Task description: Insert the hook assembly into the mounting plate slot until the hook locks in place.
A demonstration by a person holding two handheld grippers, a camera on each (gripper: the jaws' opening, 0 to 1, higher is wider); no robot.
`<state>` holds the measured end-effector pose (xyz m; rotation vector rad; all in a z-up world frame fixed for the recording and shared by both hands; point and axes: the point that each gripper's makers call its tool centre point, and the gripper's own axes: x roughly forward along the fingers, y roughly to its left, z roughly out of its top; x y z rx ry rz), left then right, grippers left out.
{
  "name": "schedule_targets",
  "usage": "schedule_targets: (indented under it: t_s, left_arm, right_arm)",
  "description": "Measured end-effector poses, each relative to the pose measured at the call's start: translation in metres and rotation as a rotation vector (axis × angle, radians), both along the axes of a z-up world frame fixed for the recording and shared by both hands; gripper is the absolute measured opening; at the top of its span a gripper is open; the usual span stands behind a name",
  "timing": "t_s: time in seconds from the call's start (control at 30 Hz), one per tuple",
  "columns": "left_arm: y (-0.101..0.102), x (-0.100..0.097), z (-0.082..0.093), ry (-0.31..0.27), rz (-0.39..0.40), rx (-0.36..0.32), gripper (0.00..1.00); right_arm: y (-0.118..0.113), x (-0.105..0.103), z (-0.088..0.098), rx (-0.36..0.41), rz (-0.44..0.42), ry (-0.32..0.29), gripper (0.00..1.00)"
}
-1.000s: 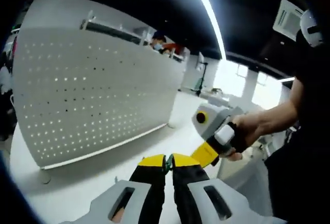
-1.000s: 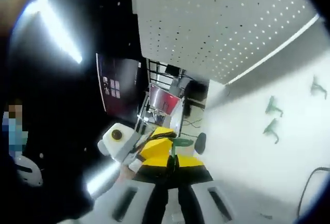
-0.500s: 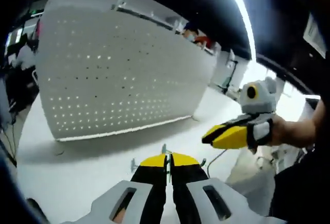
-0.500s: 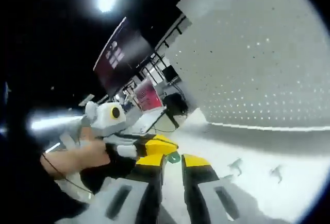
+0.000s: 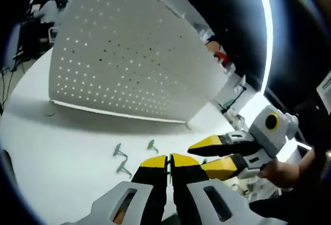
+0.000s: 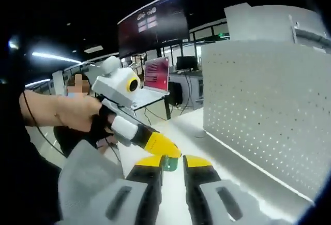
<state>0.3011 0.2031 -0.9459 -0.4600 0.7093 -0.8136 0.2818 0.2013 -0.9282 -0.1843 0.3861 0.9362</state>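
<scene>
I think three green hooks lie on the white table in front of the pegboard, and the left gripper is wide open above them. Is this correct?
Not quite. In the left gripper view the left gripper is shut, its yellow tips pressed together, not wide open. The rest holds: three green hooks lie on the white table in front of the pegboard.

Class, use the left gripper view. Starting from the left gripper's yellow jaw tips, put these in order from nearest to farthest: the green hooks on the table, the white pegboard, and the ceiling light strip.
1. Green hooks, on the table left of the left gripper.
2. White pegboard, upright behind the hooks.
3. Ceiling light strip, overhead at upper right.
</scene>
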Motion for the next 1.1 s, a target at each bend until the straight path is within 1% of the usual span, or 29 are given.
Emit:
schedule_targets:
  t_s: [0.03,0.1,0.2,0.27,0.33,0.43,0.57,0.67,0.77,0.83,0.93,1.0,1.03,1.07,1.1]
  left_arm:
    - [-0.001,-0.003,0.000,0.024,0.002,-0.025,0.01]
    - [-0.002,-0.005,0.001,0.041,0.013,-0.055,0.01]
    - [-0.003,-0.008,0.001,0.045,0.010,-0.055,0.01]
    - [-0.003,-0.010,0.001,0.047,0.004,-0.052,0.01]
    - [-0.003,-0.011,0.002,0.041,0.001,-0.048,0.01]
    - [-0.002,-0.011,0.003,0.042,0.009,-0.057,0.01]
    - [0.000,-0.010,0.004,0.046,0.022,-0.064,0.01]
    - [0.001,-0.010,0.005,0.055,0.032,-0.083,0.01]
    - [0.001,-0.012,0.006,0.047,0.032,-0.084,0.01]
    - [0.002,-0.013,0.007,0.034,0.028,-0.080,0.01]
    - [0.001,-0.015,0.006,0.039,0.019,-0.078,0.02]
    - [0.001,-0.016,0.006,0.037,0.010,-0.078,0.02]
    - [0.001,-0.017,0.007,0.026,0.002,-0.079,0.02]
    - [0.000,-0.016,0.010,-0.038,-0.023,-0.070,0.02]
    - [0.000,-0.016,0.012,-0.077,-0.036,-0.059,0.03]
  right_arm:
    - [0.001,-0.002,-0.001,-0.018,0.010,-0.011,0.11]
    - [0.003,-0.006,-0.003,-0.042,0.026,-0.029,0.09]
    - [0.006,-0.009,-0.005,-0.059,0.042,-0.037,0.06]
    - [0.007,-0.010,-0.006,-0.078,0.048,-0.049,0.06]
    - [0.007,-0.009,-0.006,-0.111,0.061,-0.092,0.05]
    - [0.008,-0.010,-0.004,-0.118,0.060,-0.110,0.05]
    - [0.008,-0.010,-0.003,-0.114,0.055,-0.107,0.03]
    - [0.010,-0.011,-0.001,-0.109,0.055,-0.109,0.01]
    - [0.010,-0.012,0.000,-0.111,0.058,-0.113,0.01]
    - [0.011,-0.014,0.001,-0.098,0.056,-0.097,0.01]
    - [0.010,-0.016,0.000,-0.069,0.051,-0.060,0.00]
    - [0.009,-0.017,0.000,-0.059,0.050,-0.056,0.00]
    - [0.009,-0.018,0.001,-0.049,0.046,-0.052,0.00]
    - [0.009,-0.018,0.002,-0.042,0.040,-0.051,0.00]
    - [0.009,-0.018,0.003,-0.039,0.037,-0.056,0.00]
